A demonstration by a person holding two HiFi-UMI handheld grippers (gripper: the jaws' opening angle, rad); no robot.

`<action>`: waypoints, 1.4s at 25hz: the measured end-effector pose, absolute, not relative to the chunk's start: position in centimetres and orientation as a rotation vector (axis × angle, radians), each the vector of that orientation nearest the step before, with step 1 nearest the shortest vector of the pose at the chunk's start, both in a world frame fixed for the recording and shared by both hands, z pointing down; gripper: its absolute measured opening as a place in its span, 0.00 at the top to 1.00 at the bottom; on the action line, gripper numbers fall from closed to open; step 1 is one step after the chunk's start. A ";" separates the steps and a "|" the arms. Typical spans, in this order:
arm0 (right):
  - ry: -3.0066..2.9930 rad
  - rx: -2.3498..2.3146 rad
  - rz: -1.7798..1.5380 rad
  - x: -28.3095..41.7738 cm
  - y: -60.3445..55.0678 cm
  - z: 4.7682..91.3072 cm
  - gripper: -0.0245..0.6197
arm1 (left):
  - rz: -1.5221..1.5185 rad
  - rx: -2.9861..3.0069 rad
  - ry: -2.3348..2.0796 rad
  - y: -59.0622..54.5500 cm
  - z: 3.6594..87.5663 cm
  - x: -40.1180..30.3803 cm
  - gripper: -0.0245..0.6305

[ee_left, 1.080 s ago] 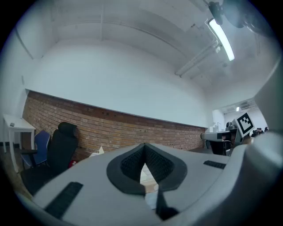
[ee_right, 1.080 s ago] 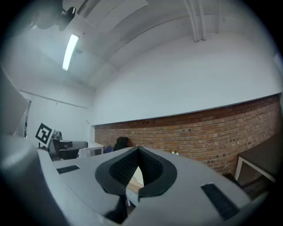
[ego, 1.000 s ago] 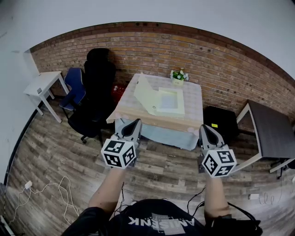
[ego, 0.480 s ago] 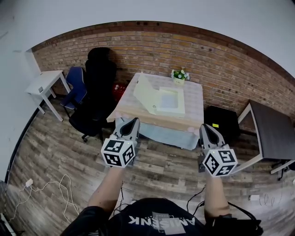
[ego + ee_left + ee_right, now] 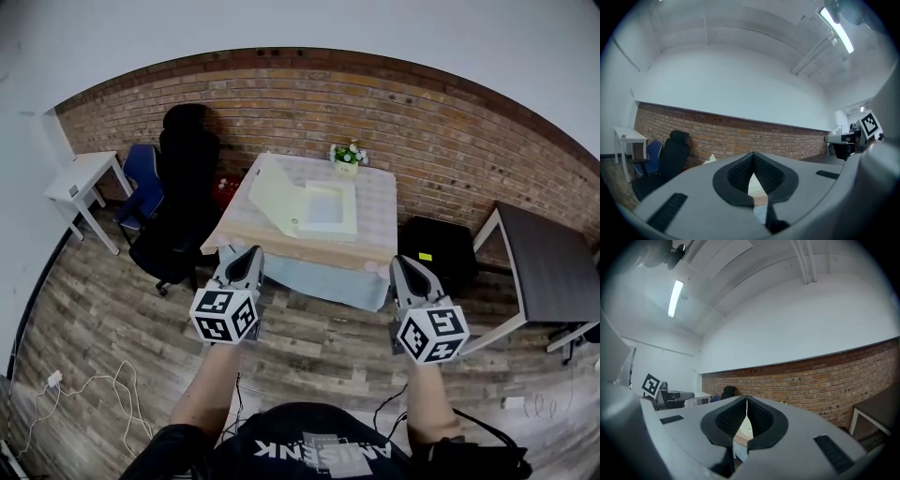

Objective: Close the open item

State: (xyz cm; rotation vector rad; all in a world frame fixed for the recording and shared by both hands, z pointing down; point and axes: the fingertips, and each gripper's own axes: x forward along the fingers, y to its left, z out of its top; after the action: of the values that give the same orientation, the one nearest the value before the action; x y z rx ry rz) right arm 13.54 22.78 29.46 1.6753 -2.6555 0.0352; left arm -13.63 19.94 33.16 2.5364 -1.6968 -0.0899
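An open pale box (image 5: 325, 210) lies on a small table (image 5: 378, 199) against the brick wall, its lid (image 5: 272, 195) standing up on the left side. Both grippers hang over the wooden floor, short of the table's near edge. My left gripper (image 5: 250, 253) is shut and holds nothing; it points toward the table's left front corner. My right gripper (image 5: 397, 262) is shut too, near the right front corner. In the left gripper view the pads (image 5: 765, 174) meet, and a tip of the lid (image 5: 711, 159) shows beyond. The right gripper view shows closed pads (image 5: 758, 418).
A black office chair (image 5: 181, 192) and a blue chair (image 5: 141, 176) stand left of the table, with a white side table (image 5: 79, 177) beyond. A flower pot (image 5: 347, 156) sits at the table's back edge. A black case (image 5: 436, 248), a dark table (image 5: 544, 262) and floor cables (image 5: 89, 389) are nearby.
The whole view has shifted: table, box and both grippers sit a little further left in the picture. Both grippers stay shut and keep their spacing.
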 end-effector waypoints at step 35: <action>-2.592 1.648 0.047 13.5 5.6 32.6 0.90 | -0.064 2.535 -1.685 1.9 36.3 -13.7 0.94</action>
State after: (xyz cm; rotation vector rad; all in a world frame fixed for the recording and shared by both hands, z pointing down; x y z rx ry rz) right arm 13.46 5.63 32.58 1.6482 -2.5922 0.0468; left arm -13.66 1.91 36.34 2.5351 -1.6853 -0.0641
